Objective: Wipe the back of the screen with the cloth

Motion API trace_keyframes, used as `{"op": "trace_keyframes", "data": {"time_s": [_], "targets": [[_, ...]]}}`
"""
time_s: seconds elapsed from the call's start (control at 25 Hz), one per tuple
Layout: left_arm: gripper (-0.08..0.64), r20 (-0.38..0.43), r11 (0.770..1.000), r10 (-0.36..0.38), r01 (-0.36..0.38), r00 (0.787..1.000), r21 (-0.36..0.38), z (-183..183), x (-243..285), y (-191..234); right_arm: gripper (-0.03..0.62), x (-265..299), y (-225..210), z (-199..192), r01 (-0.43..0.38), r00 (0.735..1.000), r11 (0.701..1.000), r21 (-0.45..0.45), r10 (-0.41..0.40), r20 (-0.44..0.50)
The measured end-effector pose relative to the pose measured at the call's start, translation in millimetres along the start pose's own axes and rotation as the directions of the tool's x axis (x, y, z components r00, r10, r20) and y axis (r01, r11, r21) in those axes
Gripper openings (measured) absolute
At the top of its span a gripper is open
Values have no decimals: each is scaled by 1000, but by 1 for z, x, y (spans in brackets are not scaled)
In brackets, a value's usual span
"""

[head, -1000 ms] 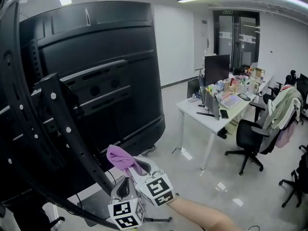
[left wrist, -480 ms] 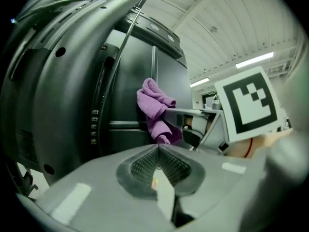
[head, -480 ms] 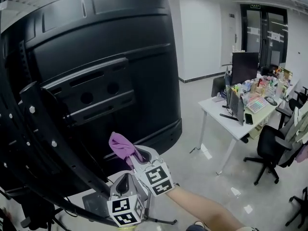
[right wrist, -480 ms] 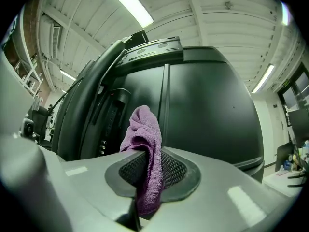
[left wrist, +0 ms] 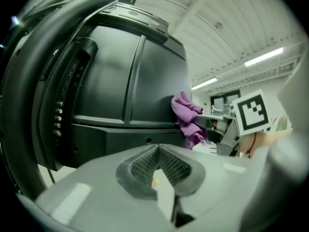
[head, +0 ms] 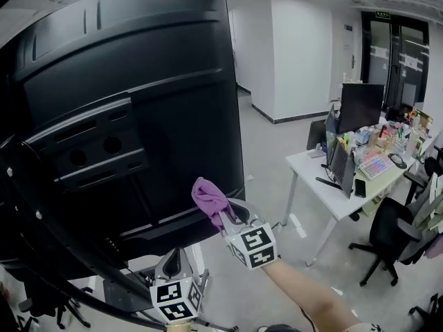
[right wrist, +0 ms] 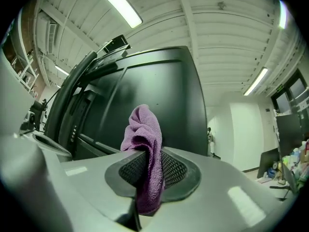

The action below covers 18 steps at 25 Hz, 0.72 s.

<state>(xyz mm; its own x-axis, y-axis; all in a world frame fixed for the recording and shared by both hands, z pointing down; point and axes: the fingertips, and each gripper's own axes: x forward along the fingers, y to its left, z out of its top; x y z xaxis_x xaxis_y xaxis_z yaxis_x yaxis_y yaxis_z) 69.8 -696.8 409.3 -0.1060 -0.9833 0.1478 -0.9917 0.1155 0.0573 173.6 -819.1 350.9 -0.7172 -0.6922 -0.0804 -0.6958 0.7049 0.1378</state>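
Cloth [head: 208, 196] pinched in the right tongs [head: 225, 218] sits close to the black back of the screen [head: 152, 81], left tongs [head: 174, 260] clenched empty lower down.

Grey floor [head: 266, 140], white desk [head: 311, 169] with monitor [head: 361, 106] and keyboard [head: 377, 164], black office chair [head: 387, 230]

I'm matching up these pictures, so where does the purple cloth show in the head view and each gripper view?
Head view: purple cloth low centre, before the screen back.
Left gripper view: right of centre, at the screen back's edge.
Right gripper view: centre, clamped in the right claw.
Shared landmark: the black screen back behind it.
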Motion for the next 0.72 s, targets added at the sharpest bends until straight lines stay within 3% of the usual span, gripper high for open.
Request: {"op": "trace_keyframes", "data": {"time_s": [0.2, 0.44, 0.6, 0.72], "targets": [[8, 15, 1000, 18, -18, 1000, 10, 4, 17, -32, 54, -9, -60, -12, 33, 999, 999, -11, -33, -9], [8, 31, 998, 56, -57, 998, 8, 5, 30, -58, 54, -12, -77, -14, -15, 1000, 999, -45, 14, -3], [8, 18, 997, 81, -81, 997, 13, -2, 33, -67, 54, -17, -50, 13, -144, 988, 980, -137, 151, 41], [8, 8, 994, 107, -107, 994, 5, -5, 31, -65, 54, -9, -18, 32, -289, 955, 924, -251, 297, -8]]}}
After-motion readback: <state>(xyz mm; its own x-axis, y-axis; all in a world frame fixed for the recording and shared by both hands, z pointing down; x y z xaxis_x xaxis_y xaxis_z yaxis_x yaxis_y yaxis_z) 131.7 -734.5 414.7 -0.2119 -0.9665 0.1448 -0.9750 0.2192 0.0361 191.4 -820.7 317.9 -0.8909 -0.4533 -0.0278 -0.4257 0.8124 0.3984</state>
